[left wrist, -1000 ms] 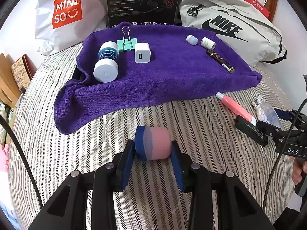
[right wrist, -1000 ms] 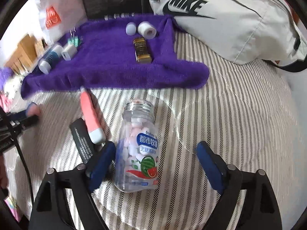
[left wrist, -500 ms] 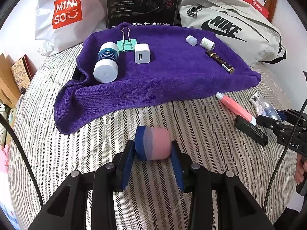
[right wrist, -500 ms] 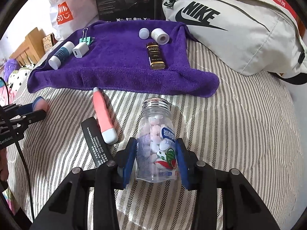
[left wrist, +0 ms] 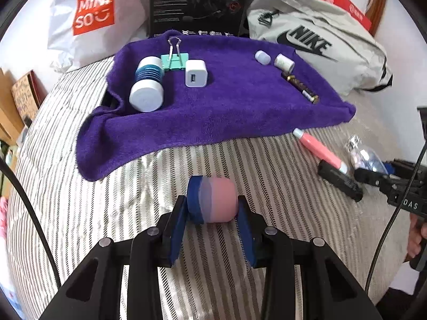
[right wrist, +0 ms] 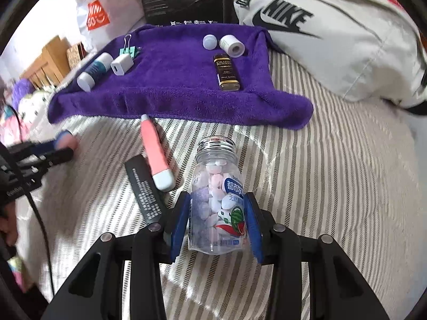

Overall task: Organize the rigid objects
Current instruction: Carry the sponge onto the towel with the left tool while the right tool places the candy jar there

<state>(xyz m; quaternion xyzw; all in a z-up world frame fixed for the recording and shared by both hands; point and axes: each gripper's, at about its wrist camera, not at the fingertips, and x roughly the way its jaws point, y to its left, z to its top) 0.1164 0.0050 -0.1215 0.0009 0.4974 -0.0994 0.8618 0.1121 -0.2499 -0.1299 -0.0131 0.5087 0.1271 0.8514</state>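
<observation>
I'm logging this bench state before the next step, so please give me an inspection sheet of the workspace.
Surface: striped bedspread, purple towel spread on it.
Job's things: on towel, blue-white tube, binder clip, white charger, two small caps, dark gold box; off towel, pink pen, black stick.
Clutter: nothing seen.
Grippers: left gripper shut on pink-blue cylinder; right gripper, jaws just closed, shut on candy bottle.
Cables: black cable.
Surroundings: Nike bag, Miniso bag, black box.
</observation>
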